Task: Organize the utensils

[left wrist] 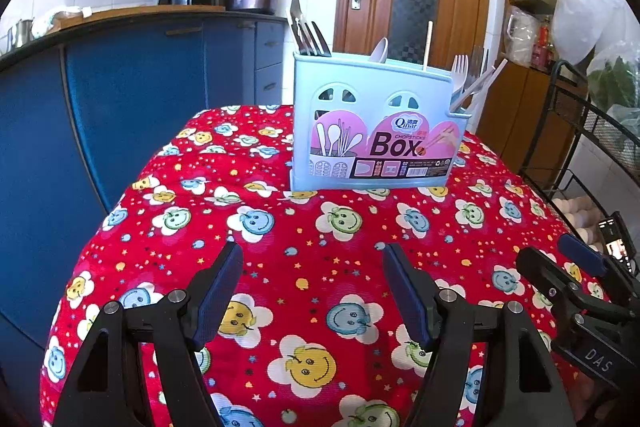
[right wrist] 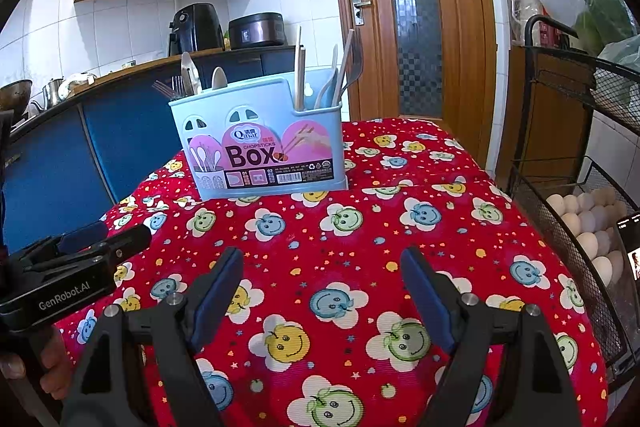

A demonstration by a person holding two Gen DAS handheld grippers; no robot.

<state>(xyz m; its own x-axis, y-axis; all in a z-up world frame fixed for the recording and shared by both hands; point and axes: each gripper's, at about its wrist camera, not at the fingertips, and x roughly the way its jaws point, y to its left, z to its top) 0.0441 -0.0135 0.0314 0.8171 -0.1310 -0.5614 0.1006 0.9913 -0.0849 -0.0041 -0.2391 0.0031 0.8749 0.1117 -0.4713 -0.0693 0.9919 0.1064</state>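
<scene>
Your left gripper (left wrist: 312,291) hangs over the red smiley-face tablecloth (left wrist: 340,247), its jaws spread wide with nothing between them. Your right gripper (right wrist: 322,295) sits beside it, equally wide and empty. The light blue utensil box (left wrist: 372,123) stands upright at the table's far end, well apart from both, with forks, spoons and chopsticks sticking up from its compartments.
</scene>
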